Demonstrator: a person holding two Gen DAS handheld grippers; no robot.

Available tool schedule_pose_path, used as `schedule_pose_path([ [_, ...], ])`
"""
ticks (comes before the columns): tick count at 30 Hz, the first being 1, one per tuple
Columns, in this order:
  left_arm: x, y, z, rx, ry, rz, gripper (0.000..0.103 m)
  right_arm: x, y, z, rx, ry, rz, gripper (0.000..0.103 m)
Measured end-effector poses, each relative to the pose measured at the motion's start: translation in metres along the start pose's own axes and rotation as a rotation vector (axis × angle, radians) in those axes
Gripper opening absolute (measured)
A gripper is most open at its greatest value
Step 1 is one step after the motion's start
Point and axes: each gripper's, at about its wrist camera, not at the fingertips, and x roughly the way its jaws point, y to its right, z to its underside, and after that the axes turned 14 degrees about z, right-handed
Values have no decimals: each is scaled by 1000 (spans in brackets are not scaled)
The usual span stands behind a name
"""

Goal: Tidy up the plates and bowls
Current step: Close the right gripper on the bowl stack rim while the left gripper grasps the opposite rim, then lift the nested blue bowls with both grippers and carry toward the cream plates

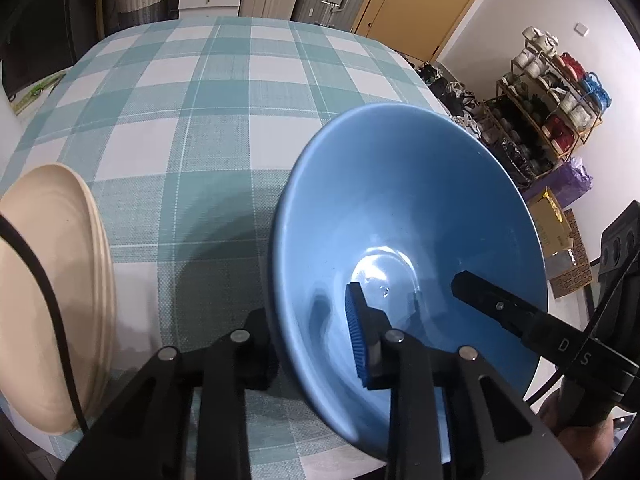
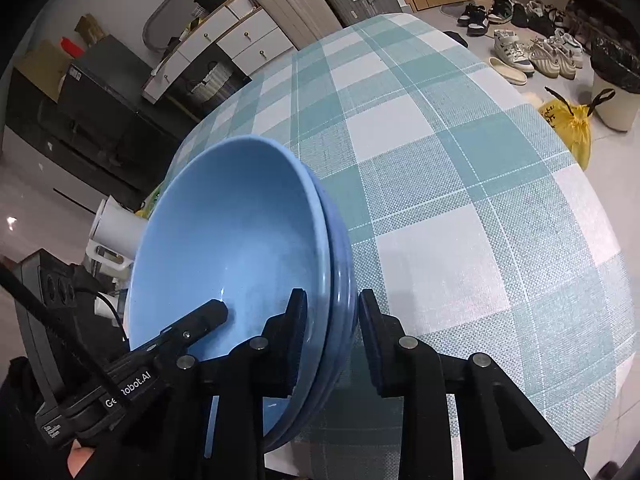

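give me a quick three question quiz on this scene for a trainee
1. True or false: the blue bowls are nested in a stack.
2. In the left wrist view, what lies to the left of the bowls? A) beige plates B) a red cup C) a fork
3. Which part of the bowls do the left hand-held gripper and the right hand-held gripper straddle?
Key: 1 true; 2 A; 3 the rim, on opposite sides.
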Motion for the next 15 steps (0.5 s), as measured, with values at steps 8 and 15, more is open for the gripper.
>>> schedule_pose_path([
  [8, 12, 10, 3, 65, -40, -118, 26, -3, -17, 2, -88, 22, 128, 17],
  [15, 21, 4, -1, 18, -61, -83, 38, 11, -27, -5, -123, -12, 188, 17],
])
